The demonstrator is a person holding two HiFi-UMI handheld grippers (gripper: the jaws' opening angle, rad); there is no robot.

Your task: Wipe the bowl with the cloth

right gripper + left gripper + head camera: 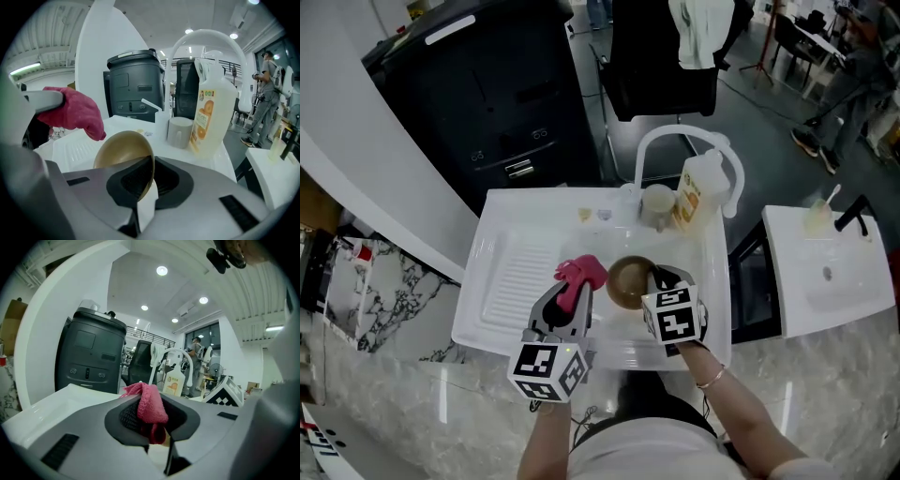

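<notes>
Gripping a brown bowl (627, 282) by its rim, the right tool (656, 283) has its jaws nearly together with only the thin wall of the bowl between them. The bowl is held tilted over the basin of a white sink unit (490, 330), its hollow turned left. The left tool (574, 298) is clamped on a pink cloth (583, 272), which bunches up out of the narrow jaws and hangs just beside the bowl. The right gripper view shows a small gap between the two.

To the left of the cloth a ribbed drainboard (512, 279) lies open, running out to the unit's raised front and left edges. Marble-patterned table (389, 403) surrounds the unit at the front and left.

The bowl is smooth, round and thin-walled with a dull golden sheen. The cloth is soft, nubbly terry, folded in a loose lump.

Behind the bowl the room is tighter. A pale cup (656, 203) and a translucent jug with an orange label (699, 192) stand side by side at the back of the sink. A white arched tap (684, 132) curves over them. Beyond the sink stand a black cabinet-like machine (487, 89) and a dark chair (664, 70). A second white sink (830, 277) sits well apart to the right.
</notes>
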